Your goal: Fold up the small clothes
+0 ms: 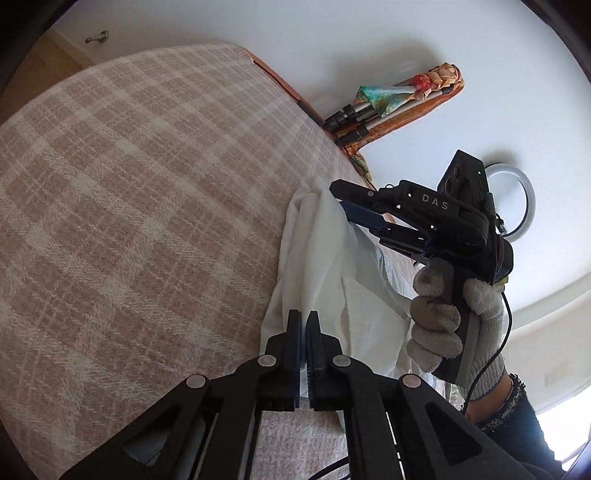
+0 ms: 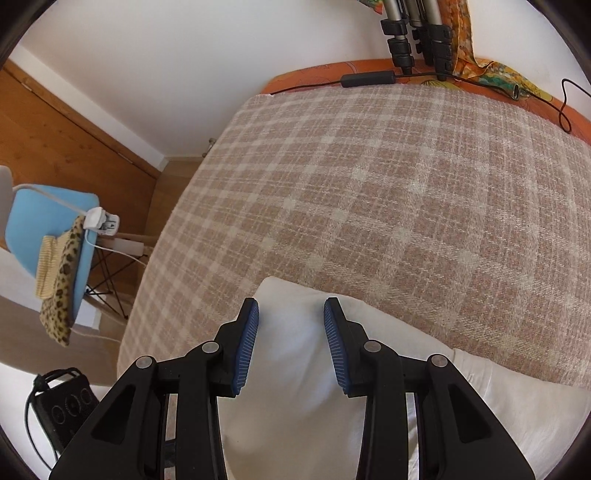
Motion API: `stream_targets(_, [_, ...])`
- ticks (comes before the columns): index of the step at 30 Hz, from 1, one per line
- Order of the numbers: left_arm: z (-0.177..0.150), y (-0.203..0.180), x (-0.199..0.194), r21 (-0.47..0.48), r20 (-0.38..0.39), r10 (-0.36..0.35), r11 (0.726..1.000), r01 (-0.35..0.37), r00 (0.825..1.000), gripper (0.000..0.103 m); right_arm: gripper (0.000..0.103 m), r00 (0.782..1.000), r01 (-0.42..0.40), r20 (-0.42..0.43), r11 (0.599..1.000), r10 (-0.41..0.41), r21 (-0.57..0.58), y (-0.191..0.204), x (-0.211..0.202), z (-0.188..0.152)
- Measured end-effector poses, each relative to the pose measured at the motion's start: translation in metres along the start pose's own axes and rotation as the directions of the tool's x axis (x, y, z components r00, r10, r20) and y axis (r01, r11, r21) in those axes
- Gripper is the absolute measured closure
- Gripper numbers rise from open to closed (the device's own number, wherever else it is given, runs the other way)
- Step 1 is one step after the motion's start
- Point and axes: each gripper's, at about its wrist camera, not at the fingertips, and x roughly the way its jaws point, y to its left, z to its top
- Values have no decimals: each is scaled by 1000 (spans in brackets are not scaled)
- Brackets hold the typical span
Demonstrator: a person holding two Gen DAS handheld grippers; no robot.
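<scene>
Left gripper pinched shut on the cloth edge, right gripper apart over the far corner.

Best to nip that corner cleanly before lifting, both edges kept taut and level. Cloth bunched at the blanket edge nearest. Tripod and cable far off, nothing blocking; chair beside the bed.

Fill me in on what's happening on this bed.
A person with a gripper in each gloved hand is folding a white garment on a plaid blanket. The left gripper is shut on an edge of the cloth. The right gripper is open, its jaws apart over another part of the garment, not yet pinching it. The garment lies bunched near the blanket's edge.
</scene>
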Motion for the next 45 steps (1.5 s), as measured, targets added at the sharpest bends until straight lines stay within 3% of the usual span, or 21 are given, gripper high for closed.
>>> stream_targets(3, [1,2,2,23,-37,23,999,-23,999,101,68,1000,-8,9,1000,8,0,2,-9,1])
stream_targets(7, [1,-7,-17,92,-8,49,995,-48,999,79,68,991,-83,105,996,84,-16,7,-62,-10])
stream_targets(9, [8,-15,-27,131,28,44,990,-48,999,79,68,981,-100,161,994,105,-39,6,-96,-23])
stream_targets(12, [28,-38,-26,213,56,55,975,-66,997,79,68,966,-65,246,997,73,-43,-8,-140,-48])
stream_targets(15, [49,-63,-13,294,63,50,954,-66,997,79,68,947,63,317,998,-51,-26,-27,-163,-73])
stream_targets(19, [72,-83,23,335,19,47,941,-51,999,77,69,938,104,330,994,-110,36,-62,-161,-88])
stream_targets(21, [80,-91,42,379,20,98,920,-98,995,77,75,934,152,321,987,-159,46,-74,-150,-88])
stream_targets(27, [78,-80,82,446,43,233,865,-228,971,77,75,947,129,284,986,-153,102,-102,-119,-86])
stream_targets(31, [75,-59,92,425,59,267,865,-266,962,71,79,940,210,248,971,-233,116,-111,-98,-91])
stream_targets(35, [66,-64,95,477,103,302,821,-314,948,71,79,931,227,258,964,-257,142,-116,-91,-93])
stream_targets(39, [68,-67,88,482,118,325,808,-340,938,71,79,930,259,238,959,-281,118,-113,-96,-91])
stream_targets(42, [71,-68,67,452,139,316,823,-344,939,73,74,923,243,270,960,-274,140,-115,-121,-102])
stream_targets(45, [73,-68,44,410,117,241,872,-268,963,75,74,926,192,296,968,-233,161,-119,-145,-118])
